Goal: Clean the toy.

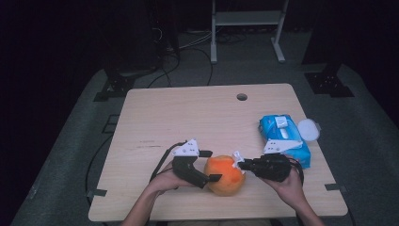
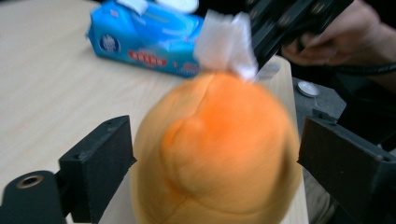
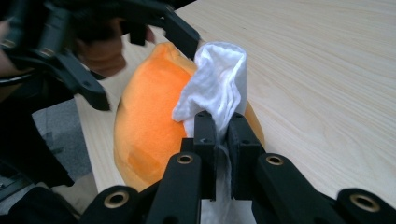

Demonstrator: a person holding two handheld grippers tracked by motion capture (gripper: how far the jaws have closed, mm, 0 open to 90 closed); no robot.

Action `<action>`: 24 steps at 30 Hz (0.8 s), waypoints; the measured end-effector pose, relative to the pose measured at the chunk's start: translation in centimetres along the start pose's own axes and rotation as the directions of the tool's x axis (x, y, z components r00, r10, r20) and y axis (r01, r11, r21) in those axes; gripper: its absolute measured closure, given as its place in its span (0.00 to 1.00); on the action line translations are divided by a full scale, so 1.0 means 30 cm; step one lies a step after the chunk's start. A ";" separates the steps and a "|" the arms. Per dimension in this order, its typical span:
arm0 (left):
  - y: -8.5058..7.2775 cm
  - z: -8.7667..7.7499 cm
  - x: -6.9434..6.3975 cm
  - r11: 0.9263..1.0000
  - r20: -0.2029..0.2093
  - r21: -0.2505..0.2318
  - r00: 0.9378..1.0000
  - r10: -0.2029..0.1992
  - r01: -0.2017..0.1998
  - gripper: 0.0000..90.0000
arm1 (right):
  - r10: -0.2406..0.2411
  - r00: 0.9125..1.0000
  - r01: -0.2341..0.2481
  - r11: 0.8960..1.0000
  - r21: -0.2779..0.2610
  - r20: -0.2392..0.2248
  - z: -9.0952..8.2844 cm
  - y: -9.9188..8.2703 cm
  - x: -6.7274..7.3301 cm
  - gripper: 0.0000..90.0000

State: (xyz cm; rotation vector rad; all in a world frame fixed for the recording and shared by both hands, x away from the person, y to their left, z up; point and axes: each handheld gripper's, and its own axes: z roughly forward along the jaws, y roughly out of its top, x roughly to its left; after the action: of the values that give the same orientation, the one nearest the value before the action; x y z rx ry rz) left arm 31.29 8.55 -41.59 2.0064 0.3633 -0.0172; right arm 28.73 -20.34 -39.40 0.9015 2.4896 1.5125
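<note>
Item: blue wipes pack [image 1: 284,138], label illegible. Orange plush [image 1: 226,175] on desk [image 1: 188,117], axis unclear. Left gripper [image 1: 207,165] fingers wide around plush; right gripper [image 1: 241,164] fingers pinched white wipe [image 3: 215,88].

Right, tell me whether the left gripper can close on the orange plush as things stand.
Probably yes: the left gripper has its jaws open on either side of the orange plush, with nothing between them and it.
</note>
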 end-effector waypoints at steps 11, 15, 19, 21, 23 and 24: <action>-0.034 0.020 0.013 1.000 0.032 0.003 0.999 0.008 -0.008 0.13 | 0.037 0.999 -0.037 0.999 -0.016 0.020 0.002 -0.003 -0.042 0.92; -0.040 0.051 -0.013 0.998 -0.004 -0.002 0.998 0.058 -0.058 0.19 | 0.026 0.999 -0.025 1.000 -0.012 0.028 0.006 0.003 -0.032 0.92; -0.013 0.030 -0.027 0.996 -0.064 -0.047 0.995 0.073 -0.076 0.36 | 0.021 0.999 -0.019 0.999 -0.036 0.050 -0.008 0.015 -0.024 0.92; 0.004 0.020 -0.035 0.993 -0.121 -0.070 0.989 0.090 -0.099 0.38 | 0.015 0.998 -0.011 0.998 -0.061 0.063 -0.020 0.030 -0.021 0.92; 0.012 0.023 -0.044 0.991 -0.172 -0.062 0.979 0.109 -0.121 0.37 | 0.006 0.997 0.001 0.996 -0.091 0.072 -0.026 0.046 -0.019 0.92; 0.009 0.033 -0.046 0.992 -0.194 -0.039 0.974 0.113 -0.122 0.37 | 0.002 0.997 0.004 0.996 -0.089 0.074 -0.024 0.050 -0.020 0.92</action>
State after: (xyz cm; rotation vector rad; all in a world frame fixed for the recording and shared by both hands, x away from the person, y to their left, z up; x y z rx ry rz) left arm 30.19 7.23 -41.57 1.9816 0.3627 0.2589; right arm 29.62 -20.71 -37.92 0.9242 2.3513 1.5465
